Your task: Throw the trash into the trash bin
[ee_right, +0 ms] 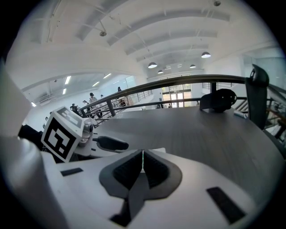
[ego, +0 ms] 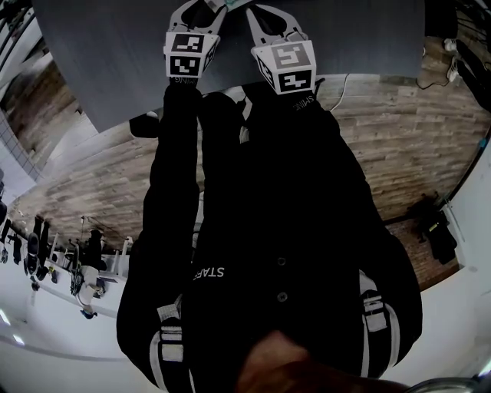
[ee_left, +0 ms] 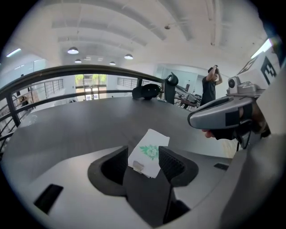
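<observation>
The trash is a white paper packet (ee_left: 149, 152) with a green print. It sits flat-on between the pads of my left gripper (ee_left: 144, 156), whose jaws stand apart without pressing it, low over the grey table (ee_left: 80, 125). My right gripper (ee_right: 143, 157) has its jaws together, with only a thin pale line in the seam. In the left gripper view the right gripper (ee_left: 221, 115) hovers close on the right. In the head view both grippers (ego: 201, 11) (ego: 270, 19) reach over the table at the top edge, tips cut off. No trash bin is in view.
A black object (ee_left: 146, 91) (ee_right: 217, 99) rests at the table's far edge by a dark railing (ee_left: 53, 74). A dark upright post (ee_right: 257, 96) stands at the right. A person (ee_left: 210, 87) stands in the background. Wooden floor (ego: 414, 138) lies beyond the table.
</observation>
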The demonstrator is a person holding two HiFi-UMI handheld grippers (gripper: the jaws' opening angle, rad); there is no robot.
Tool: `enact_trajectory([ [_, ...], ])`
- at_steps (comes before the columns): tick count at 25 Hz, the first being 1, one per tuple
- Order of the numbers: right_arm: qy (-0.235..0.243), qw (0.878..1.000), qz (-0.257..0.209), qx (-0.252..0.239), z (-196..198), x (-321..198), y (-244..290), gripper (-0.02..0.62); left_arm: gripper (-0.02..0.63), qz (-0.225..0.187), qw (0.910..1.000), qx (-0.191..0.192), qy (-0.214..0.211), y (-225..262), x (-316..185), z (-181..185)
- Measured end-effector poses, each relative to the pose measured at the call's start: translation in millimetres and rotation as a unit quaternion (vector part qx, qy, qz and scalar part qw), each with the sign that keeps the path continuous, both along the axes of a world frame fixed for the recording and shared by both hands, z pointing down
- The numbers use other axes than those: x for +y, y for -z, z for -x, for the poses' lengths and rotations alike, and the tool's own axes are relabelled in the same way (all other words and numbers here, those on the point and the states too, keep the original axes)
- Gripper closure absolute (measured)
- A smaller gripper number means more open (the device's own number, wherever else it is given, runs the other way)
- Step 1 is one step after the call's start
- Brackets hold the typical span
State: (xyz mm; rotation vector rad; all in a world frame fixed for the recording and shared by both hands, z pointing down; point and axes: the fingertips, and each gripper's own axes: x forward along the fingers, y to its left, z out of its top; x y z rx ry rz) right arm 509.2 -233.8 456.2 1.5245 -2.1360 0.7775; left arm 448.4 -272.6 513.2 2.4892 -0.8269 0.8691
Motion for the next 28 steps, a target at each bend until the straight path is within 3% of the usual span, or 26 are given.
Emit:
enact_trajectory([
  [11, -0.014, 1.0, 0.014, -0.004, -12.7, -3.5, -17.5, 0.578, 0.29, 0.013, 0.9974, 0.007, -0.07, -22.5, 1.7, -17.5],
  [20, -0.025, 1.0, 0.017, -0.002, -26.1, 3.0, -20.3, 0.578, 0.282, 0.009, 0.9916, -0.047, -0.12, -42.8, 12.8, -25.8],
  [28, -0.026, 0.999, 0.019, -0.003, -24.9, 5.7, -17.7, 0.578, 0.284, -0.007, 0.9909, -0.07, -0.115, -42.9, 4.7, -22.3],
])
